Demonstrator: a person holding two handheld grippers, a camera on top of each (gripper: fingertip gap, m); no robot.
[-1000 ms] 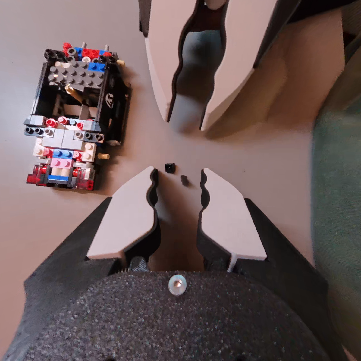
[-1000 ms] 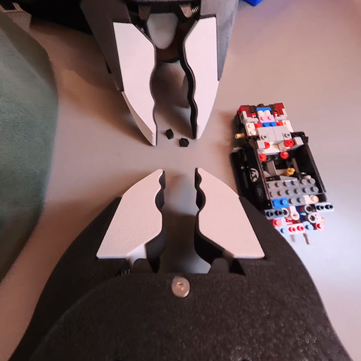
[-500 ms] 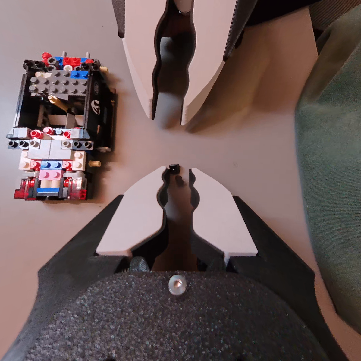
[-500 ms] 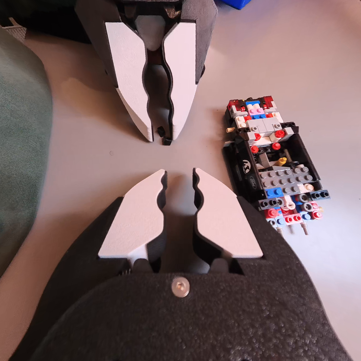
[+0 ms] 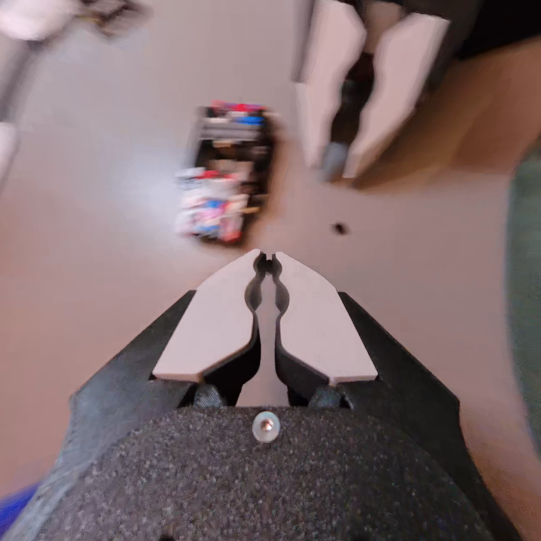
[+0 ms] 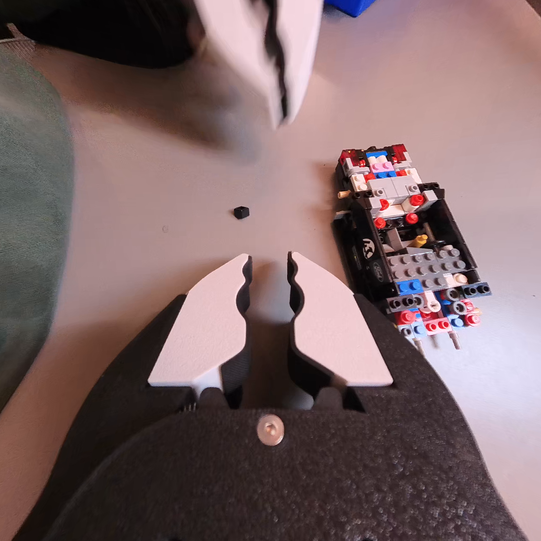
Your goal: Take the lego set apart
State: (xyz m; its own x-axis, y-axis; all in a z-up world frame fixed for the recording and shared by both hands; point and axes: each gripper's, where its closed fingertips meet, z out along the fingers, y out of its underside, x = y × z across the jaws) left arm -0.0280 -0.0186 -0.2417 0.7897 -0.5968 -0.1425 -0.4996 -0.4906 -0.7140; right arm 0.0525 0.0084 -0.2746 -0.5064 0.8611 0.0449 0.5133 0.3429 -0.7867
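The left gripper (image 5: 267, 255) pinches a tiny black piece (image 5: 267, 263) above the table (image 6: 409, 102); the right gripper (image 6: 269, 257) waits, jaws apart. The half-stripped toy car (image 6: 407, 243) sits beside them (another black bit (image 6: 241, 212) lies loose). Carry gently: tiny pieces slip.

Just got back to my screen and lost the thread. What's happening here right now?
A person with two handheld grippers is taking apart the multicoloured brick car model. The left gripper is nearly shut on a tiny dark piece, lifted off the grey tabletop. Another small black square brick lies loose there. The right gripper is open and empty, beside the car.
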